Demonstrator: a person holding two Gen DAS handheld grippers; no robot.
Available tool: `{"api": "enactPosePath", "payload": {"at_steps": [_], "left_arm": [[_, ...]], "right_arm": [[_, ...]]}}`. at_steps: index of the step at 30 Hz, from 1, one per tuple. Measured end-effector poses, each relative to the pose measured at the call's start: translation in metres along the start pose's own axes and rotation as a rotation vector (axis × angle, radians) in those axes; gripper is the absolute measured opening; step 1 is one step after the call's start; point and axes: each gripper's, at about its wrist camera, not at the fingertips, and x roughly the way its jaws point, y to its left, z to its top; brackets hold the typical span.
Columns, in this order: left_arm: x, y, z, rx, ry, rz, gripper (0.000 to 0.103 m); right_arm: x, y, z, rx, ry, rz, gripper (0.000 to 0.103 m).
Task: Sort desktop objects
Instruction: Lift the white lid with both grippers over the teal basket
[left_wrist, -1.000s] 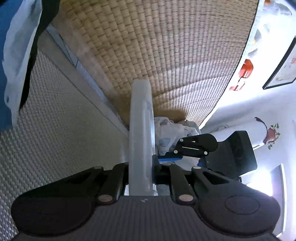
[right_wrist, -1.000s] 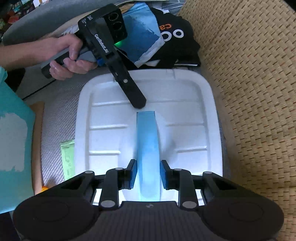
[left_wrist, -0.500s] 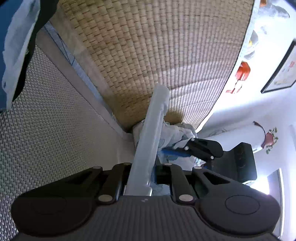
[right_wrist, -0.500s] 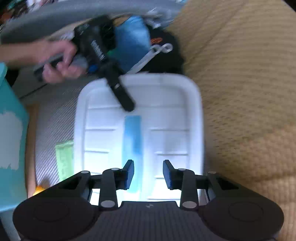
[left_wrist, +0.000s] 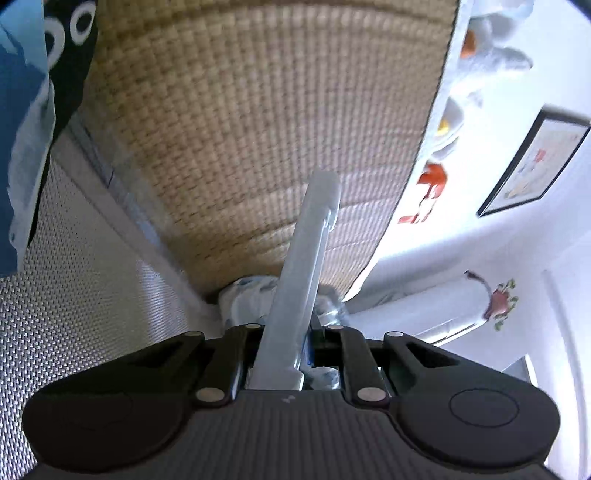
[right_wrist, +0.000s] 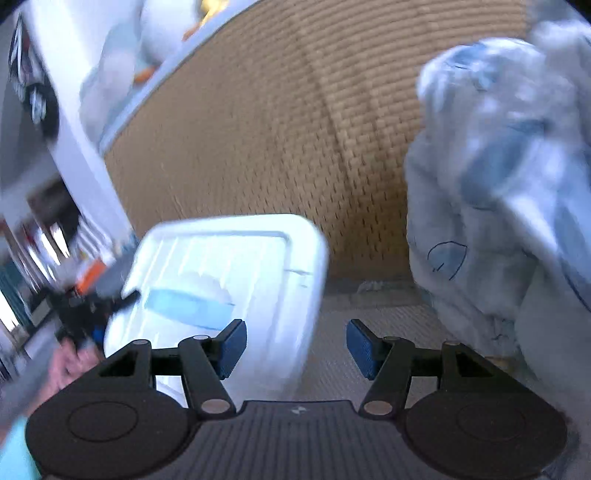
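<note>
The white plastic lid (left_wrist: 306, 266) is seen edge-on in the left wrist view, tilted and running up from between the fingers of the left tool (left_wrist: 286, 354), which is clamped on its rim. In the right wrist view the same lid (right_wrist: 236, 280) shows its ribbed face with a pale blue patch on it, raised on a slant over the grey woven surface (right_wrist: 369, 332), its left side near the blurred left tool and the person's hand (right_wrist: 70, 365). The right tool (right_wrist: 295, 347) stands wide apart with blue pads (right_wrist: 360, 349), gripping nothing; the lid's corner lies in front of its left finger. A woven straw mat (right_wrist: 277, 129) rises behind, and a crumpled pale blue cloth (right_wrist: 491, 206) sits to the right.
</note>
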Motion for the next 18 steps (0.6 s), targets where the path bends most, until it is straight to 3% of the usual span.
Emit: {"api": "enactPosePath", "payload": {"at_steps": [3,8,10,11,14,18], "left_arm": [[-0.006,-0.007,0.0,0.005,-0.004,-0.026,0.013],[-0.006,-0.009,-0.003,-0.002,0.01,-0.064,0.013],[-0.004,-0.007,-0.004,-0.005,0.015,-0.056,0.013],[-0.004,-0.006,-0.005,-0.007,0.018,-0.052,0.013],[-0.007,-0.007,-0.009,-0.014,0.024,-0.041,0.012],[-0.013,-0.017,-0.015,-0.007,0.044,-0.023,0.009]], "right_arm": [[0.013,-0.013,-0.004,0.122,0.016,0.11,0.068],[0.031,-0.022,-0.011,0.224,0.038,0.274,0.068],[0.032,-0.015,-0.011,0.198,0.033,0.287,0.057],[0.03,-0.012,-0.01,0.179,0.042,0.265,0.046],[0.026,-0.009,-0.01,0.192,0.074,0.254,0.041],[0.005,0.002,-0.011,0.2,0.019,0.293,0.033]]}}
